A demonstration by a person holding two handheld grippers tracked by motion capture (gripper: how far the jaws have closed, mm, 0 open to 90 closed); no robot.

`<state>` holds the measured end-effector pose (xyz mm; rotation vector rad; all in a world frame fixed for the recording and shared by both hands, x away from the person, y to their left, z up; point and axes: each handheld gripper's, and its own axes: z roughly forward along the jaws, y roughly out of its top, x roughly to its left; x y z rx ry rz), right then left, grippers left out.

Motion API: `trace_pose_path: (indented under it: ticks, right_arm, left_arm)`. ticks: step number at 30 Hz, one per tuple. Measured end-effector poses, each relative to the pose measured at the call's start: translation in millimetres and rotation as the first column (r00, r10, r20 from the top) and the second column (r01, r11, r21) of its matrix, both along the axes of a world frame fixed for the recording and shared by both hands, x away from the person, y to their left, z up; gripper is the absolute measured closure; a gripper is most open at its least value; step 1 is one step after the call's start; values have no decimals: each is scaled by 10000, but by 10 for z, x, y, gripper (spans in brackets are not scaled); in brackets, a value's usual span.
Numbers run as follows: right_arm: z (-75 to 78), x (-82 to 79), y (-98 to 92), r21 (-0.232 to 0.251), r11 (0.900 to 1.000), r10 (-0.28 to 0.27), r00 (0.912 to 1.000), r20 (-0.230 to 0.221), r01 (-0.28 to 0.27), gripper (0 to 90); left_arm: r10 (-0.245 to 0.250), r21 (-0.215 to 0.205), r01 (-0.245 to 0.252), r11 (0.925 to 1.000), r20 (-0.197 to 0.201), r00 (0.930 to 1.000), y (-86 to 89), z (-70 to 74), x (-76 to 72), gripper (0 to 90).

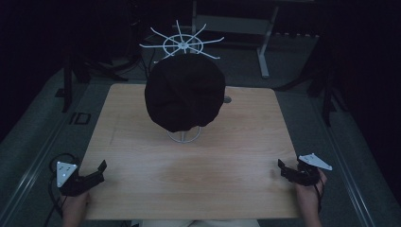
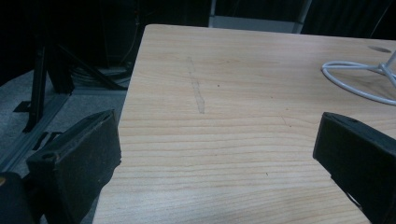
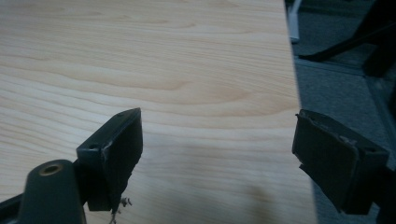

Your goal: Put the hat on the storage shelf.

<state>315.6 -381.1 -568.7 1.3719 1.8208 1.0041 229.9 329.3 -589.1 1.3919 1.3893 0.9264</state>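
Observation:
A black cap hangs on a white wire stand at the middle back of the wooden table. The stand's ring base rests on the table, and part of the base curves in at the right of the left gripper view. My left gripper sits at the table's front left edge, open, with nothing between its jaws. At the front right edge my right gripper is also open and holds nothing. Both are far from the cap.
A small round hole is in the table behind the cap. Dark frame legs and a white desk leg stand on the grey floor beyond the table. Bare wood lies between the two grippers.

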Motion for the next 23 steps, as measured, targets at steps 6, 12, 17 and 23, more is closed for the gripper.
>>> trace_pose_path:
  ticks: [6, 12, 17, 23]
  right_arm:
    - [-12, -5, -91, -35, 9980, -624, 9980, 137, 624, 159]
    - [-22, -3, -124, -12, 9966, -820, 9964, 201, 820, 144]
    - [-31, 2, -143, 98, 9962, -870, 9959, 255, 868, 144]
    - [-29, 1, -146, 123, 9956, -928, 9952, 294, 925, 144]
  left_arm:
    - [1, -3, -1, 10000, 5, 10000, 0, 0, 0, 14]
    - [-4, -16, 4, 10000, 15, 10000, 3, -1, 0, 14]
    - [-10, -15, 10, 10000, 19, 10000, 4, -1, 1, 14]
    - [-12, -13, 12, 10000, 23, 10000, 4, -1, 1, 15]
